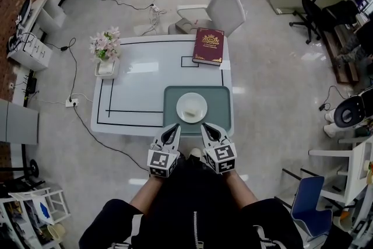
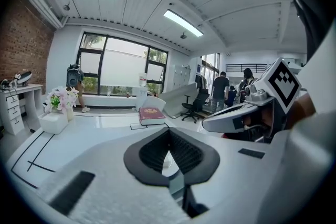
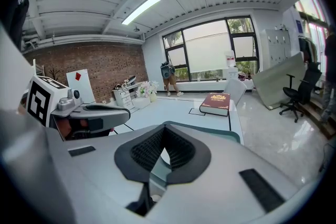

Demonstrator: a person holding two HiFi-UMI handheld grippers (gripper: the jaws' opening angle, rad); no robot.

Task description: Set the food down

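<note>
Teal-grey tray [image 1: 221,119] lies flat on the white table [image 1: 134,79], at the edge nearest the person, with a white plate [image 1: 201,101] on it and a pale piece of food [image 1: 189,108] on the plate. The left gripper [image 1: 172,126] and right gripper [image 1: 207,126] hover side by side over the tray's near rim. Both sets of jaws are closed pad to pad, with nothing seen between them. Whether the tips touch the rim cannot be told. The set-down looks essentially complete. To finish it well, both grippers should draw straight back toward the person together and level, so that neither tip catches the rim and skews the tray or shifts the plate. A red book [image 1: 208,46] and a pot of flowers [image 1: 105,46] stand well apart from the tray and pose no obstruction.
</note>
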